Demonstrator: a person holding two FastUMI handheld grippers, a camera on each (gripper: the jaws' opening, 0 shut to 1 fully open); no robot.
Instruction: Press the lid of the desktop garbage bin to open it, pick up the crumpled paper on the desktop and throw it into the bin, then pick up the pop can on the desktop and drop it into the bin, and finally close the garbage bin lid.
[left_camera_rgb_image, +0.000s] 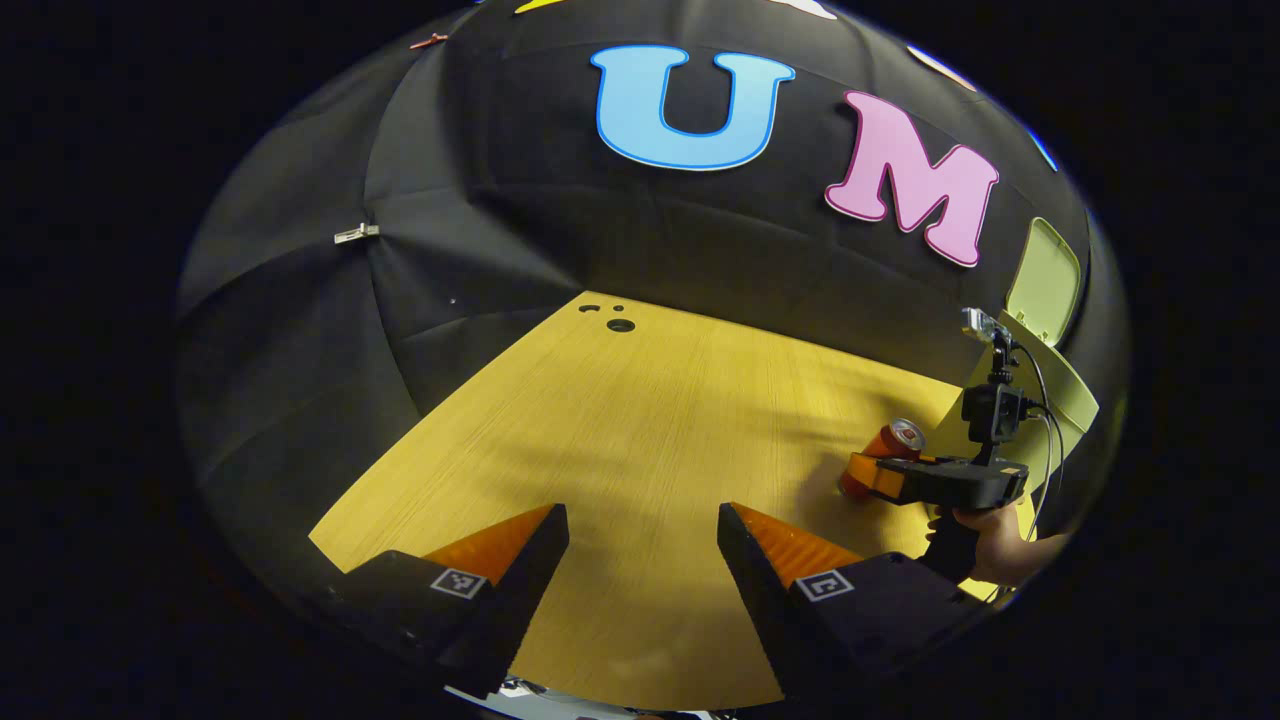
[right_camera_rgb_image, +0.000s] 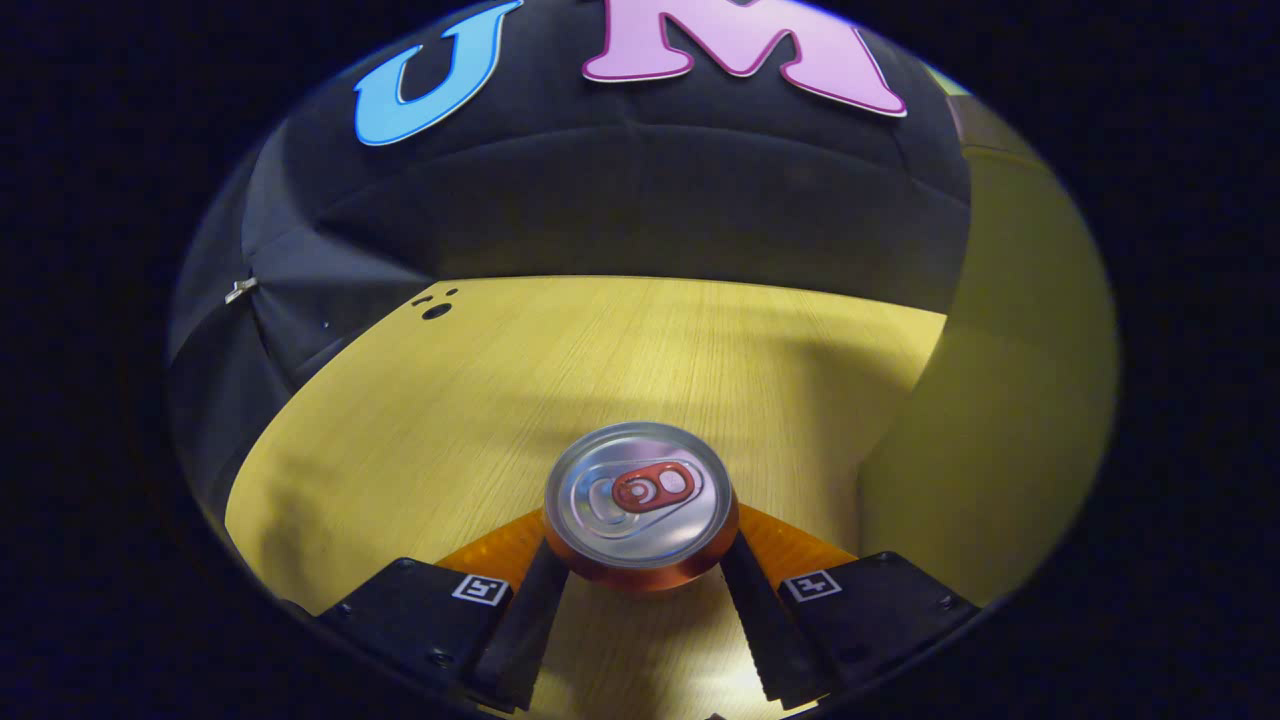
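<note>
Black cloth wall (left_camera_rgb_image: 500, 200) behind, creased, clipped at seam. Yellow wood-grain desktop (left_camera_rgb_image: 640, 420), round holes (left_camera_rgb_image: 620, 325) near far edge.

Premises are presenting as a staged recording booth, not a lived-in home. Black cloth (left_camera_rgb_image: 480, 260) is hanging as the back and side walls, creased and held at the seams by small metal clips (left_camera_rgb_image: 356, 233). A bare wood-grain desktop (left_camera_rgb_image: 640, 420) with a cable hole (left_camera_rgb_image: 620, 325) is serving as the work surface. A hand (left_camera_rgb_image: 990, 545) is gripping a camera-fitted gripper rig with trailing cables (left_camera_rgb_image: 1045, 420), indicating a data-collection setup.
</note>
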